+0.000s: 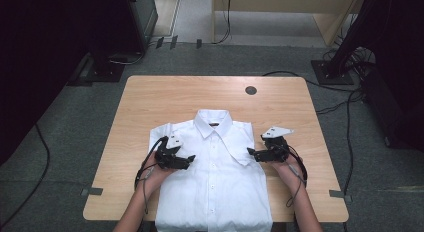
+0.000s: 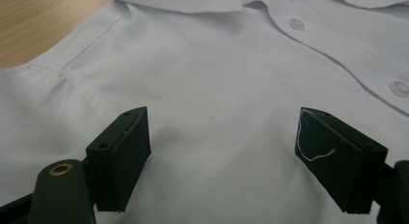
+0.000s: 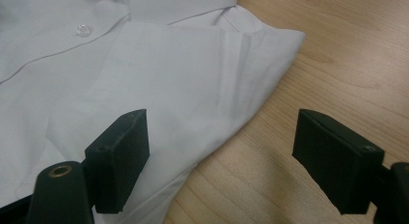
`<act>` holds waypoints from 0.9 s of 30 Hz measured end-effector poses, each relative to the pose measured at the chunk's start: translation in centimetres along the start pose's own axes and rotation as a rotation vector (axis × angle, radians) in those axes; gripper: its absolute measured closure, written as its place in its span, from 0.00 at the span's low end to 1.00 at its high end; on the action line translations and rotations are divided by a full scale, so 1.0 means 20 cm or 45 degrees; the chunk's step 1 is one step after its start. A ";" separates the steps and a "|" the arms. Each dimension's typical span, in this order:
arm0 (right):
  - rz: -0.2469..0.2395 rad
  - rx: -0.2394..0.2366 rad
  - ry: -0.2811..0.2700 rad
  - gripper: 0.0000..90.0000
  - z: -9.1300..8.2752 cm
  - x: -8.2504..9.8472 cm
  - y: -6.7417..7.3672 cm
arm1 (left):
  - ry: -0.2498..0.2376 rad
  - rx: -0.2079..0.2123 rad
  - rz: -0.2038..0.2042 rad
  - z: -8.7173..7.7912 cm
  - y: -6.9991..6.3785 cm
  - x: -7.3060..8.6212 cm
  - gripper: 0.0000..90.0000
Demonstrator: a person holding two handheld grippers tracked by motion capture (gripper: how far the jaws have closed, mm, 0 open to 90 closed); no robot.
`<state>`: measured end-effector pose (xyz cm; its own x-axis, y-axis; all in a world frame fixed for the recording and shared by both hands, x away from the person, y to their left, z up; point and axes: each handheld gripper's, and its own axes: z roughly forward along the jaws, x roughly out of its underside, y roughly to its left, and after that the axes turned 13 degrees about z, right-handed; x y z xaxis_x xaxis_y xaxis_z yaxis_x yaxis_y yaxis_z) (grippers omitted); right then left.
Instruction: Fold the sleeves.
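White cotton button-front shirt lies face up, collar at the far end, on the near middle of the light wooden table. The left gripper hovers wide open over its left chest; the right gripper, also wide, straddles the shirt's right edge.

Light wooden table, rectangular with rounded corners, standing on grey carpet; round dark cable hole near the far edge, right of centre. White button-up shirt lying flat and front-up on the near half, collar toward the far side, sides folded in, lower end reaching the near edge. Bare wood showing left, right and beyond.
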<state>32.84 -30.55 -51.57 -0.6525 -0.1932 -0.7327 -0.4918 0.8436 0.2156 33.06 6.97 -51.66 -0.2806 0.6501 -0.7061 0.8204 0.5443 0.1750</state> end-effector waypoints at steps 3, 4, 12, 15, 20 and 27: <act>-0.003 0.007 -0.005 0.23 -0.01 0.00 -0.01 | 0.003 -0.001 -0.008 -0.01 0.01 0.00 0.22; -0.002 0.009 -0.005 0.23 -0.01 0.00 -0.02 | 0.003 -0.007 -0.007 -0.01 0.02 0.01 0.22; 0.007 0.024 -0.005 0.23 -0.02 0.01 -0.04 | -0.004 -0.017 -0.016 -0.03 0.04 0.01 0.22; 0.014 0.027 -0.008 0.23 -0.02 0.01 -0.05 | -0.002 -0.018 -0.019 -0.03 0.05 0.02 0.22; 0.019 0.033 -0.007 0.23 -0.03 0.02 -0.06 | -0.007 -0.022 -0.022 -0.03 0.06 0.02 0.22; 0.032 0.033 -0.011 0.22 -0.03 0.02 -0.07 | -0.008 -0.002 -0.027 -0.03 0.08 0.02 0.22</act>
<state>32.94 -32.18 -51.86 -0.6595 -0.1678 -0.7327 -0.4601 0.8609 0.2170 34.00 8.42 -51.20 -0.2946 0.6351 -0.7140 0.8137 0.5585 0.1611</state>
